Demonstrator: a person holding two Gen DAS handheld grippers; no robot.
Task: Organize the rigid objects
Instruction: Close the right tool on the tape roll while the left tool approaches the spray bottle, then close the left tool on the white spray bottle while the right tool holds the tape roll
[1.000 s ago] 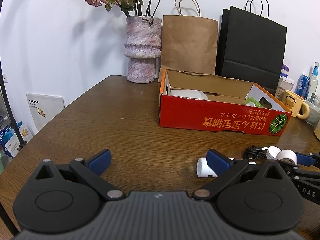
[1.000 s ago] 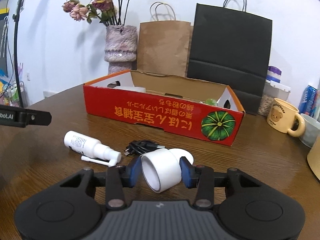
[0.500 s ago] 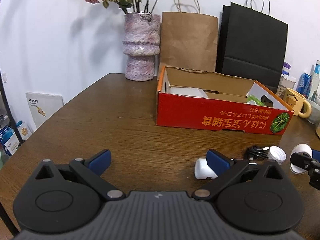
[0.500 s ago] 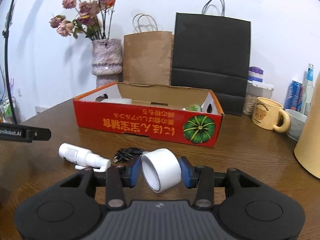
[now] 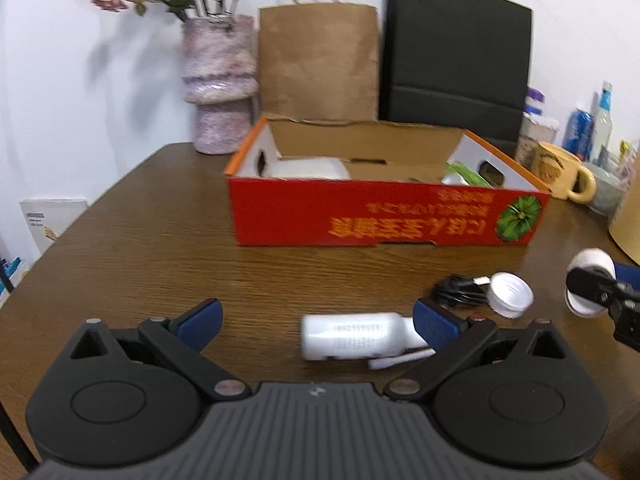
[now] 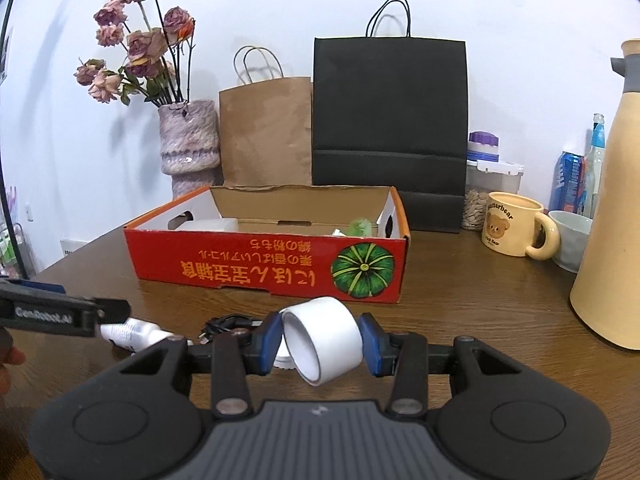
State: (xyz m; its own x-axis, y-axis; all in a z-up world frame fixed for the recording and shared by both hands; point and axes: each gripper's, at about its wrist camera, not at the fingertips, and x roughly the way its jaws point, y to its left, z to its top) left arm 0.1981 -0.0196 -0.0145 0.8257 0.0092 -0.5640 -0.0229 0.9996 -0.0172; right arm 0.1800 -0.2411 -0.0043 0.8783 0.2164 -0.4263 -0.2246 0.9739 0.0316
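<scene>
My right gripper (image 6: 320,344) is shut on a white tape roll (image 6: 326,340), held above the table in front of the red cardboard box (image 6: 264,264). My left gripper (image 5: 316,320) stands open, and a white spray bottle (image 5: 352,340) lies on its side between the fingers, closer to the right one, untouched. A white cap (image 5: 510,294) and a black cable (image 5: 458,294) lie just beyond the bottle. In the left wrist view the right gripper (image 5: 592,288) shows at the right edge with the tape roll (image 5: 590,264). The box (image 5: 380,216) holds a white container and a green item.
Behind the box stand a pink vase with dried flowers (image 6: 190,148), a brown paper bag (image 6: 266,132) and a black paper bag (image 6: 390,120). To the right are a yellow bear mug (image 6: 514,228), a white bowl (image 6: 570,236), a tall yellow jug (image 6: 612,216), cans and jars.
My left gripper has slid right, so the spray bottle now lies between its fingers. My right gripper has carried the tape roll right and slightly up, away from the cap and cable.
</scene>
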